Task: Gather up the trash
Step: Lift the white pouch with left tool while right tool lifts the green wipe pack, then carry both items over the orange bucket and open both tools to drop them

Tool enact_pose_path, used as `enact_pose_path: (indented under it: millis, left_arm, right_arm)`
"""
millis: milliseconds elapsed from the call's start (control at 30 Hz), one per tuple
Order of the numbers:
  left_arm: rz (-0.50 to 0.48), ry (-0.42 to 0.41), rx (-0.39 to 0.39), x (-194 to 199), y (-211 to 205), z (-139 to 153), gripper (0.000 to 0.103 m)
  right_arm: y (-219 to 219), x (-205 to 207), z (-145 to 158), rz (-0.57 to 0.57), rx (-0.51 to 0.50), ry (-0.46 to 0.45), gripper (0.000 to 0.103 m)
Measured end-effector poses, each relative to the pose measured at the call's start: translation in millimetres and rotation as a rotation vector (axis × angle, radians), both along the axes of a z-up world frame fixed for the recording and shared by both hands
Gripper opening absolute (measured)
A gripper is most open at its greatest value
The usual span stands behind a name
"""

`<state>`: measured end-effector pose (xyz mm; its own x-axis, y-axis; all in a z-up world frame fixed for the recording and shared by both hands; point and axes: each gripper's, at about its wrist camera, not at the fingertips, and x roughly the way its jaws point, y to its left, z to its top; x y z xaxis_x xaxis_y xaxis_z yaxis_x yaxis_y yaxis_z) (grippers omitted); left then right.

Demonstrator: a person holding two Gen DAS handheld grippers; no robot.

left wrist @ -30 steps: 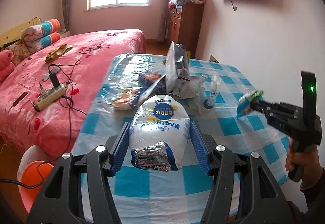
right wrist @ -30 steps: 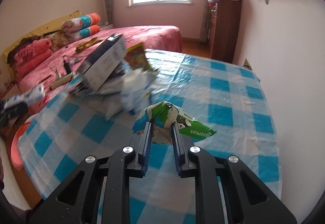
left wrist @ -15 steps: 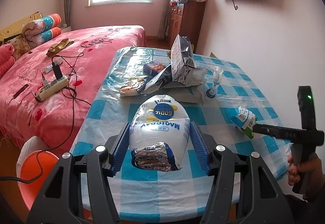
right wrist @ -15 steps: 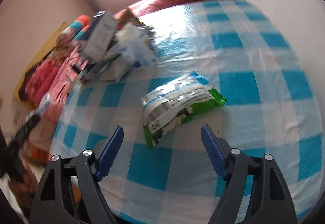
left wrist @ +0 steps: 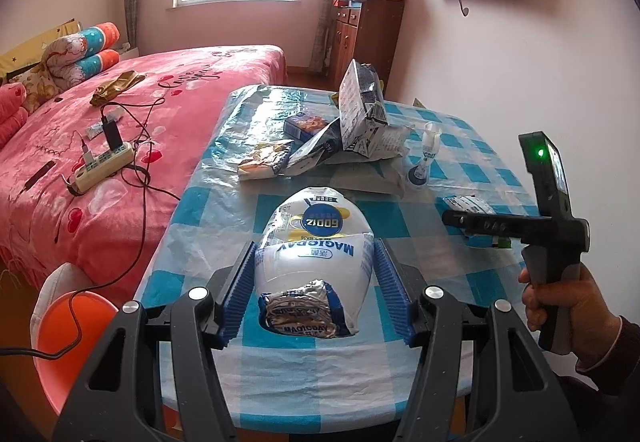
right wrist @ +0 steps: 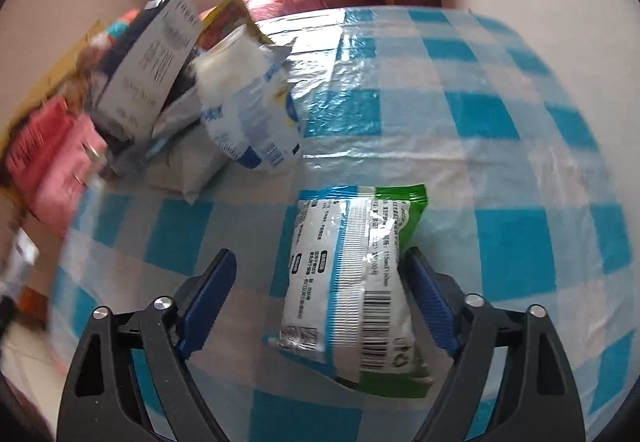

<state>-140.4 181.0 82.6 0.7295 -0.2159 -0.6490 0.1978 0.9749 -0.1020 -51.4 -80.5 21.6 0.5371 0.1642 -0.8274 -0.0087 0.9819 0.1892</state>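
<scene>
My left gripper (left wrist: pixel 316 270) is shut on a puffy white and blue snack bag (left wrist: pixel 314 242) and holds it above the near end of the blue checked table (left wrist: pixel 208 209). My right gripper (right wrist: pixel 320 278) is open, low over a green and white packet (right wrist: pixel 352 274) that lies flat on the cloth between its fingers, close to the right finger. In the left wrist view the right gripper (left wrist: pixel 450 217) reaches in from the right over that packet (left wrist: pixel 468 203). A heap of wrappers and a torn carton (left wrist: pixel 356 113) lies at the table's middle.
A small white bottle (left wrist: pixel 426 155) stands right of the heap. A pink bed (left wrist: pixel 100 129) with a power strip and cables runs along the table's left side. An orange stool (left wrist: pixel 68 326) stands at the lower left. A wall borders the table's right side.
My right gripper opened and let the green packet drop onto the table, then came lower so that the packet lies between its fingers. My left gripper pulled back a little with its bag.
</scene>
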Motion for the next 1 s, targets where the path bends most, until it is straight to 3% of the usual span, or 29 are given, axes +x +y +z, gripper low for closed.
enact_pose_path:
  millis: [67, 267, 600, 767, 1000]
  left_arm:
    - [0.004, 0.001, -0.001, 1, 3, -1, 0.06]
    - [0.019, 0.002, -0.001, 5, 9, -6, 0.06]
    - [0.069, -0.029, -0.009, -2, 34, 2, 0.06]
    - [0.124, -0.056, -0.001, -6, 60, 14, 0.06]
    - [0.256, -0.084, 0.075, -23, 118, 29, 0.06]
  right_arm:
    - [6, -6, 0, 0.021, -0.086, -0.027, 0.059]
    - [5, -20, -1, 0.059, -0.131, -0.07, 0.046]
    - [31, -37, 28, 0.153, -0.046, -0.11, 0.044]
    - [76, -41, 62, 0.268, 0.014, -0.148, 0.044]
    - [162, -43, 97, 0.502, 0.086, -0.177, 0.044]
